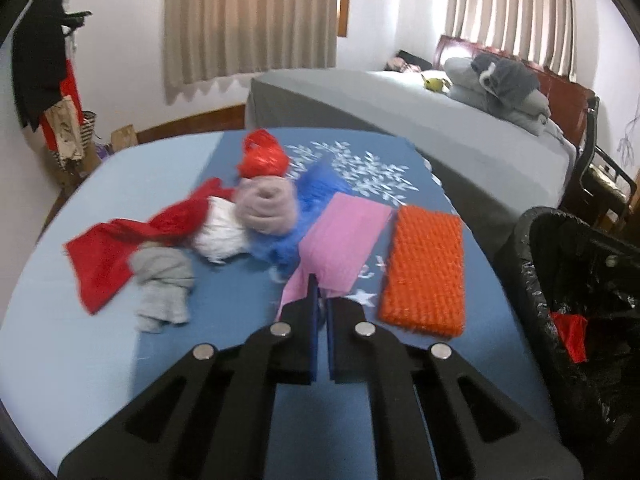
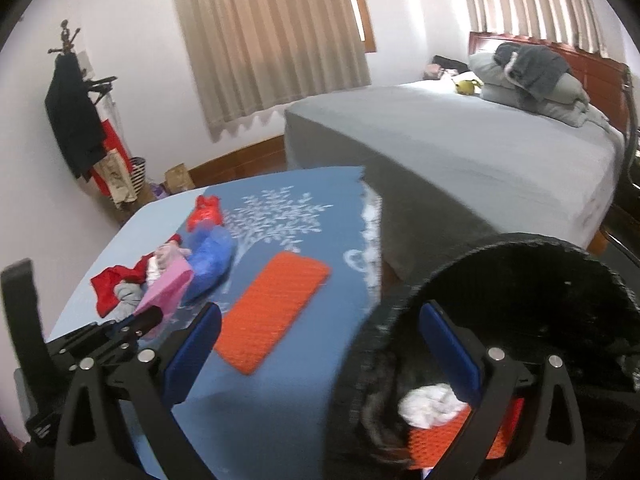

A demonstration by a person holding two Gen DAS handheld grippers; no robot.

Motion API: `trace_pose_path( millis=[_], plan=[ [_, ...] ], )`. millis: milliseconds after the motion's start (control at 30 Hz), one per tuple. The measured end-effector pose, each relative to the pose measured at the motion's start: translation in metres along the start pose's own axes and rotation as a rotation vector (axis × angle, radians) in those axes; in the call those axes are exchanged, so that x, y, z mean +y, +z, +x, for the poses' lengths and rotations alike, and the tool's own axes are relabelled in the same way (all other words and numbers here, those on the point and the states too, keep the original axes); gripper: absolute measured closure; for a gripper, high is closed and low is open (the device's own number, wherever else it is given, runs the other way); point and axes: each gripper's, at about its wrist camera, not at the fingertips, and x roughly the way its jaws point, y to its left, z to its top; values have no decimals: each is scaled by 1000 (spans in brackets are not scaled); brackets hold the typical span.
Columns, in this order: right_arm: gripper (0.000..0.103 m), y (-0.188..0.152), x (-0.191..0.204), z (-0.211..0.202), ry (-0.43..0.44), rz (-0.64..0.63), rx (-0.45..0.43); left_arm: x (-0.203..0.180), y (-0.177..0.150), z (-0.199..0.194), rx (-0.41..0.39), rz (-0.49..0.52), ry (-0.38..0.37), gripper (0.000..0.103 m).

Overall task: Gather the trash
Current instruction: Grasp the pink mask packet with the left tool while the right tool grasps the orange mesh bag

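1. Right now my left gripper [image 1: 320,296] has its jaws pressed together on the near edge of the pink sheet [image 1: 340,240], which lies on the blue table [image 1: 240,360]. The bite is thin, only a corner as far as I can see. Risk: the sheet slips free when I lift.

2. My right gripper [image 2: 320,344] hangs with jaws spread wide and nothing between them, above the rim of the black bin [image 2: 520,248]. White and orange scraps already sit inside.

3. Trash left on the table: red cloth [image 1: 100,256], grey rag [image 1: 164,284], white wad [image 1: 220,232], mauve roll [image 1: 266,204], blue plastic [image 1: 316,188], red bag [image 1: 262,156], orange mesh pad [image 1: 424,268].

4. The pink sheet seems to run under or against the blue plastic. Risk: pulling it drags the pile, and loose pieces go over the table edge.

5. The orange mesh pad lies just beside the pink sheet. A sideways swing toward the bin could sweep it off.

6. The bin liner [image 1: 532,280] looks slack. Risk: a finger catches it, or a light sheet drapes over the rim instead of dropping in.

7. Both views are blurred; depth judgement is poor.
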Motion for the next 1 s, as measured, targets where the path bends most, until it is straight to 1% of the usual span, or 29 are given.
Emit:
trace_pose_path(
  millis=[100, 200, 267, 400, 633, 733, 767, 800, 833, 867, 1000],
  plan=[
    [9, -1, 20, 12, 25, -25, 15, 16, -2, -10, -14, -13, 50, 100],
    [15, -4, 37, 28, 40, -35, 52, 31, -3, -11, -14, -33, 98, 100],
    [18, -7, 45, 40, 29, -35, 73, 39, -4, -8, -10, -53, 115, 100],
    [23, -12, 50, 60, -9, -22, 105, 49, -2, -1, -6, -79, 133, 100],
    [29, -19, 52, 88, -58, -41, 168, 59, -4, 5, -1, -96, 128, 100],
    [40, -24, 53, 93, -53, -40, 187, 60, -5, 4, -3, -104, 126, 100],
    [50, -25, 55, 93, -41, -47, 186, 60, -5, 4, -3, -104, 126, 100],
    [57, -25, 57, 93, -23, -53, 186, 61, -5, 4, -2, -102, 126, 100],
    [72, -25, 59, 92, 11, -63, 189, 61, -5, 4, -2, -102, 126, 100],
    [79, -25, 60, 92, 25, -69, 190, 61, -5, 4, -3, -100, 126, 100],
    [83, -24, 63, 83, 76, -67, 169, 61, -5, 2, -11, -102, 132, 100]
  ],
)
